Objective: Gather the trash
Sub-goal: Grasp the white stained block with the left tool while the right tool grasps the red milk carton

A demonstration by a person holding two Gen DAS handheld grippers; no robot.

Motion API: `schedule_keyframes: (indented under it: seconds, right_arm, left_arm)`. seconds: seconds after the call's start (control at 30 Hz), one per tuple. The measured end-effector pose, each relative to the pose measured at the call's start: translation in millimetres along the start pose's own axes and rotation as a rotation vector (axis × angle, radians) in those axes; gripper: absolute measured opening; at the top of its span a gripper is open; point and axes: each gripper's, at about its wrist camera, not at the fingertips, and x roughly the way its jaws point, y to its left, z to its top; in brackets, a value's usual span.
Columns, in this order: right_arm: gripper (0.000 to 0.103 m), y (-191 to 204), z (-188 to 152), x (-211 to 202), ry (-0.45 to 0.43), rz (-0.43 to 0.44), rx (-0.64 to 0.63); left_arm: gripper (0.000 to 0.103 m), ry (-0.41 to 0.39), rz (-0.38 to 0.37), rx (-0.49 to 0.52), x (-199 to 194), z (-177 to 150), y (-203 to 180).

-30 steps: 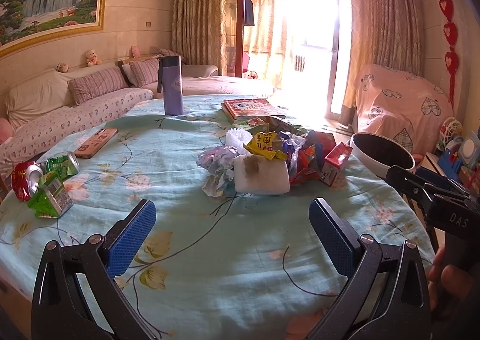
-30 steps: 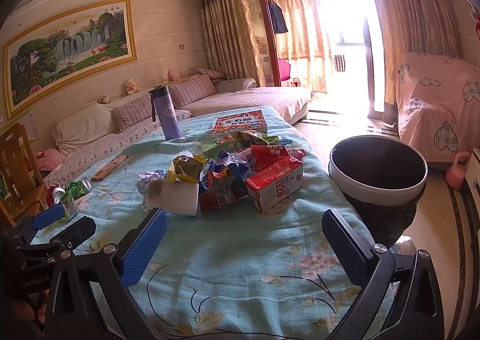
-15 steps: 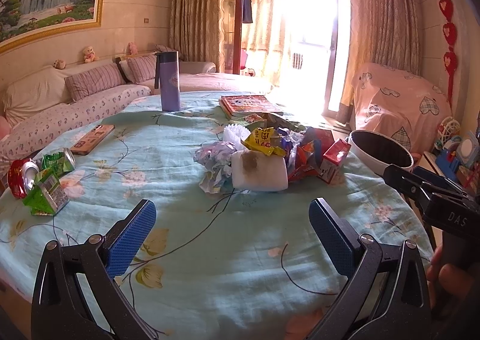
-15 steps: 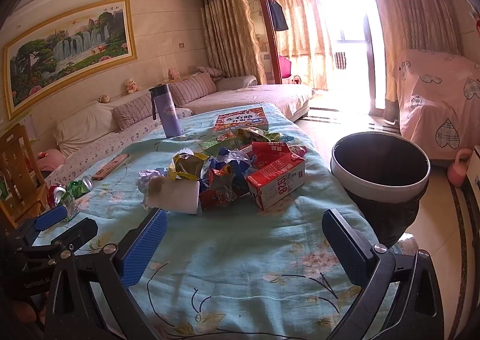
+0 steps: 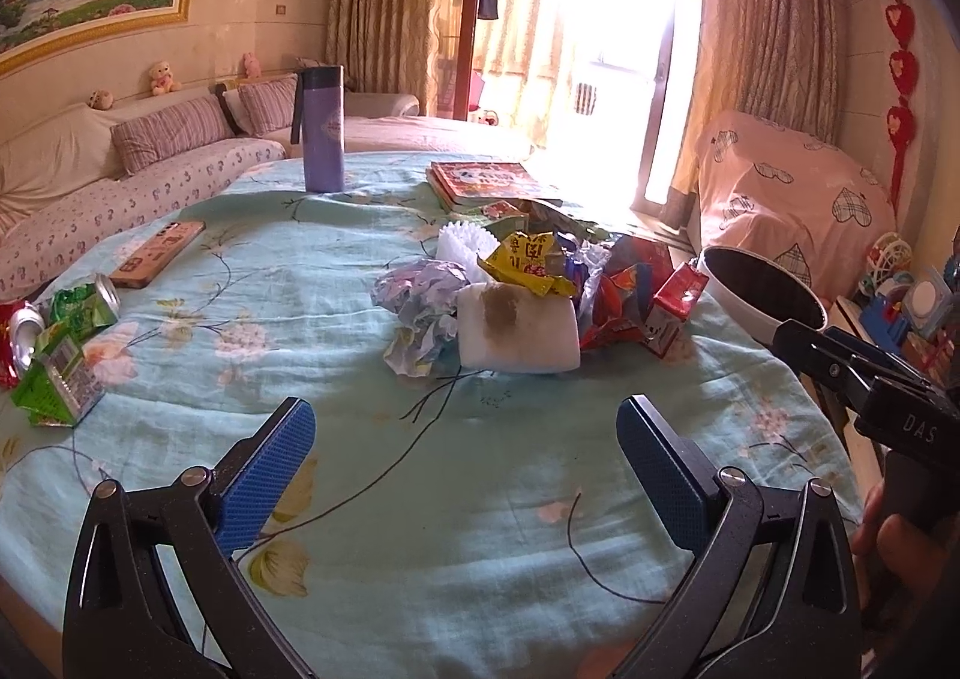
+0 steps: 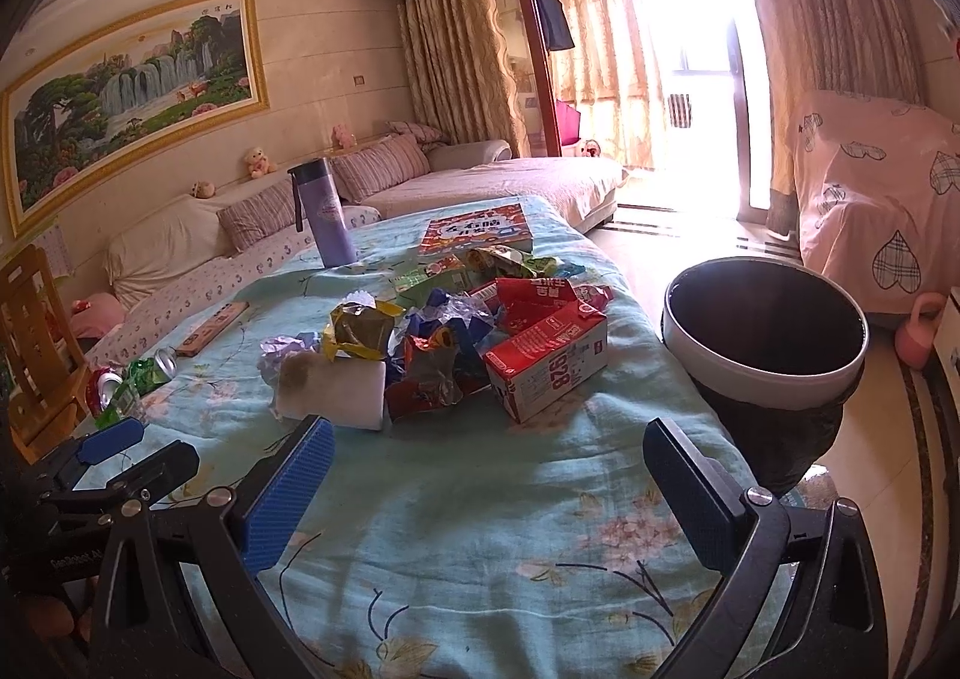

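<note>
We had both claws, left claw and right claw, spread wide and empty short of the heaped wrapper-and-carton trash pile mid-bench, where a grab risked snagging the loose floral turquoise tablecloth or scattering pieces past the white-rimmed black bin.

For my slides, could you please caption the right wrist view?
Open right gripper faces a trash pile on the table, bin alongside.

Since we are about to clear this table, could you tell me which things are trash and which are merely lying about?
For the job:
- wrapper pile
- red milk carton
- stained white foam block
- crushed cans
- bin

Lying about:
- purple flask
- books
- phone
</note>
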Motion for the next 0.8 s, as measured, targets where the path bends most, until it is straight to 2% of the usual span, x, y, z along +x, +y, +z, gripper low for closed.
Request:
schedule_keyframes:
  seconds: [0.43,0.8]
  right_arm:
    - [0.078,-26,16,53,0.12,0.007,0.081]
    - [0.076,-44,32,102,0.213,0.016,0.176]
  left_arm:
    - [0.086,0.106,-0.065,-0.026,57,21,3]
    - [0.077,0.182,-0.115,-0.06,99,33,6]
